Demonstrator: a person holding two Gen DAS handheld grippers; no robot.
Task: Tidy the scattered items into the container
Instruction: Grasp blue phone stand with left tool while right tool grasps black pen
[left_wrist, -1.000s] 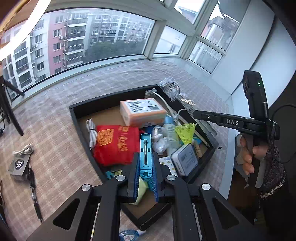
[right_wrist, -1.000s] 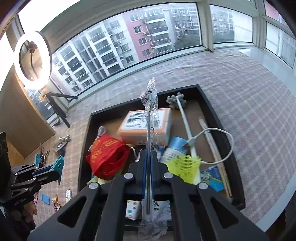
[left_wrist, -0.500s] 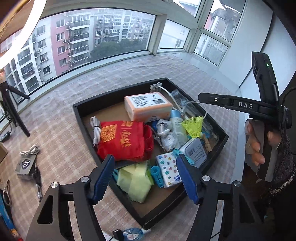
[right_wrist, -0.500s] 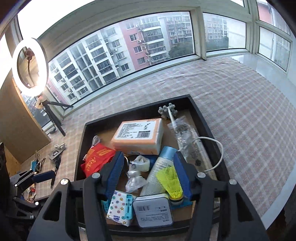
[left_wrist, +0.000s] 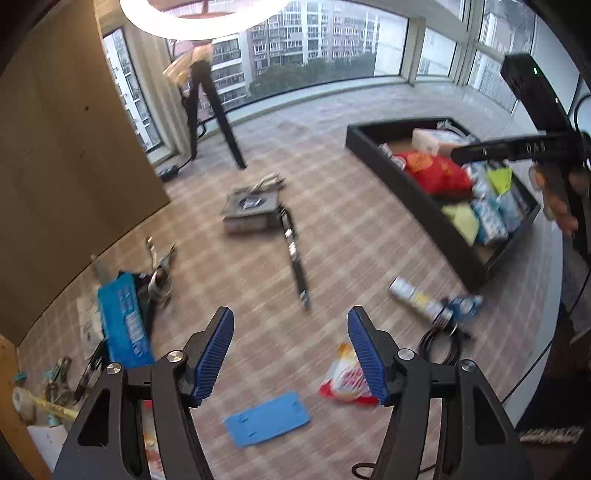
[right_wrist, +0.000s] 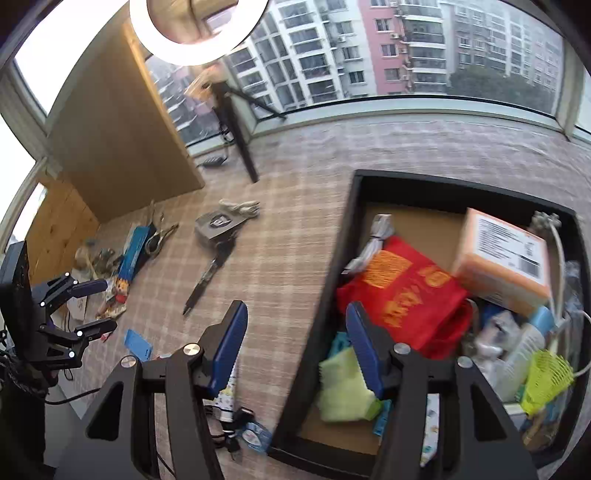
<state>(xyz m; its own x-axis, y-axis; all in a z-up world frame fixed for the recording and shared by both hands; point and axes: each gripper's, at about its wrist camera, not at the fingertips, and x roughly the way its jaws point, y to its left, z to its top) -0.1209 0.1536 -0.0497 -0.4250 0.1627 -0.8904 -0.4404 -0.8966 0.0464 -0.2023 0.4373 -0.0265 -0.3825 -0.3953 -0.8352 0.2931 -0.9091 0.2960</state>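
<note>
Left gripper (left_wrist: 290, 354) spread (right gripper (right_wrist: 295, 343) too, empty): lower squarely over the blue card (left_wrist: 266, 419), well apart from the tray (left_wrist: 413, 192)

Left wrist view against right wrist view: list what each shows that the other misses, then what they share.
Only the left wrist view shows the red and white snack packet by its own open fingers, and the right gripper held over the tray.

Only the right wrist view shows the orange box clearly, the yellow shuttlecock, and the left gripper seen from outside, open.

Both show the black tray, the red bag, the black pen, the grey box and the flat blue card.
</note>
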